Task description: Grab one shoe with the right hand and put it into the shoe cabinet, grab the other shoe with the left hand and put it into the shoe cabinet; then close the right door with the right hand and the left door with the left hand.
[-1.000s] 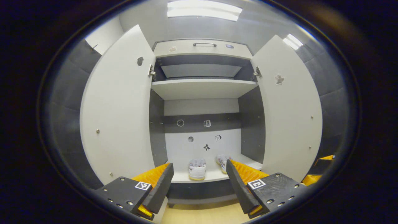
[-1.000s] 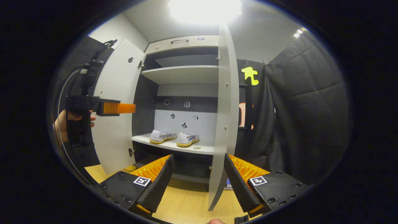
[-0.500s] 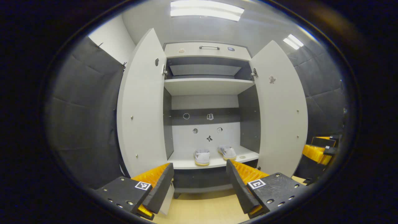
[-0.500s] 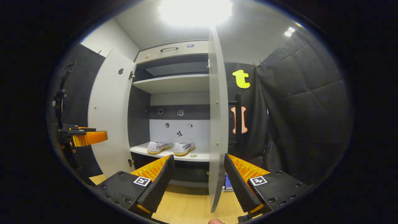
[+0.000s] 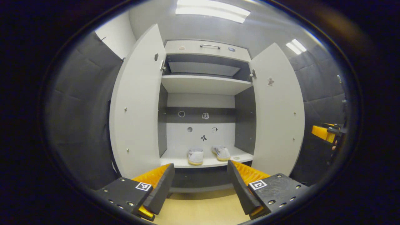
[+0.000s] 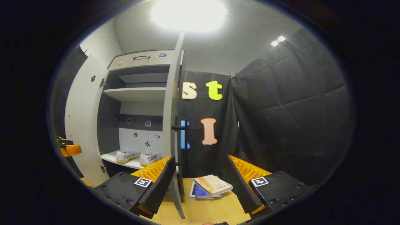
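Facing the cabinet (image 5: 203, 84), we hold both grippers' fingers spread and empty, shoes (image 5: 195, 155) shelved. Our right gripper (image 6: 200, 184) is nearer the right door (image 6: 171, 125), whose upright edge lies just left of it.

Left gripper view: the right gripper (image 5: 326, 132) is cut off at the picture's right edge, so the set of its jaws is unreadable. The stickers (image 5: 203, 137) on the cabinet's back panel are too small to make out. The two shoes (image 5: 195, 156) appear heel-on and small; their detail is unclear.

Right gripper view: the left gripper (image 6: 69, 149) is clipped by the left edge, only a stub in sight. The right door (image 6: 172, 103) stands edge-on and hides the cabinet's right part. One finger covers part of the nearer shoe (image 6: 150, 158). The books (image 6: 210, 187) on the floor are partly hidden behind the other finger.
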Demonstrator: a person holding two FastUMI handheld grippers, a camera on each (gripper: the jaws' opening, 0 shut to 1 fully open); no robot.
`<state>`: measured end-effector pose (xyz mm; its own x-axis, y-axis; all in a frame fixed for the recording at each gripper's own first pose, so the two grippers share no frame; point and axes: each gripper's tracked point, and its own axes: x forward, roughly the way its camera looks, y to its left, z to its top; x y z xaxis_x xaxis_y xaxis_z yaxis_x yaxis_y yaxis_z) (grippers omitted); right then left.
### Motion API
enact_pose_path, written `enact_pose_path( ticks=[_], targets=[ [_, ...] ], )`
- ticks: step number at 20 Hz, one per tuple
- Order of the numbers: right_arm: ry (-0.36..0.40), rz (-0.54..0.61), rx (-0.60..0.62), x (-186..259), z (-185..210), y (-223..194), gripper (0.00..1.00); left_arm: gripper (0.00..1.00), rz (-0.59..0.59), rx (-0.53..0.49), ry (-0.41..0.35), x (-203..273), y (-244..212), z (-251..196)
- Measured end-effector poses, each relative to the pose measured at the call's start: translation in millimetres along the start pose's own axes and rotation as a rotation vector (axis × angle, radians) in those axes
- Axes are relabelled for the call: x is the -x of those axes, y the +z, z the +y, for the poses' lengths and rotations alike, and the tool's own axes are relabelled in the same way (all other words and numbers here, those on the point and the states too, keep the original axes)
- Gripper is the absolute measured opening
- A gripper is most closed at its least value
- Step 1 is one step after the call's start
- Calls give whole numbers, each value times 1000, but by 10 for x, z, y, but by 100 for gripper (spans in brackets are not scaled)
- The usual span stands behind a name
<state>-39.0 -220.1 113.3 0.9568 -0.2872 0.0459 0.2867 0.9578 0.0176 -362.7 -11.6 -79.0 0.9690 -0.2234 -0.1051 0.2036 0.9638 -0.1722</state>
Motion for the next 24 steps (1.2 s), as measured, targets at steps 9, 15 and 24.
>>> enact_pose_path(
  ticks=[9, 15, 24],
  targets=[
    [-38, 59, -45, -674, -290, -102, 99, 98, 29, -42, 63, 58, -57, 34],
    [5, 93, -50, -871, -206, -217, 98, 96, 36, -44, 126, 163, -92, 95],
    [-119, 95, 2, -782, -117, -197, 97, 98, 22, -56, 109, 267, 9, 464]
  ],
)
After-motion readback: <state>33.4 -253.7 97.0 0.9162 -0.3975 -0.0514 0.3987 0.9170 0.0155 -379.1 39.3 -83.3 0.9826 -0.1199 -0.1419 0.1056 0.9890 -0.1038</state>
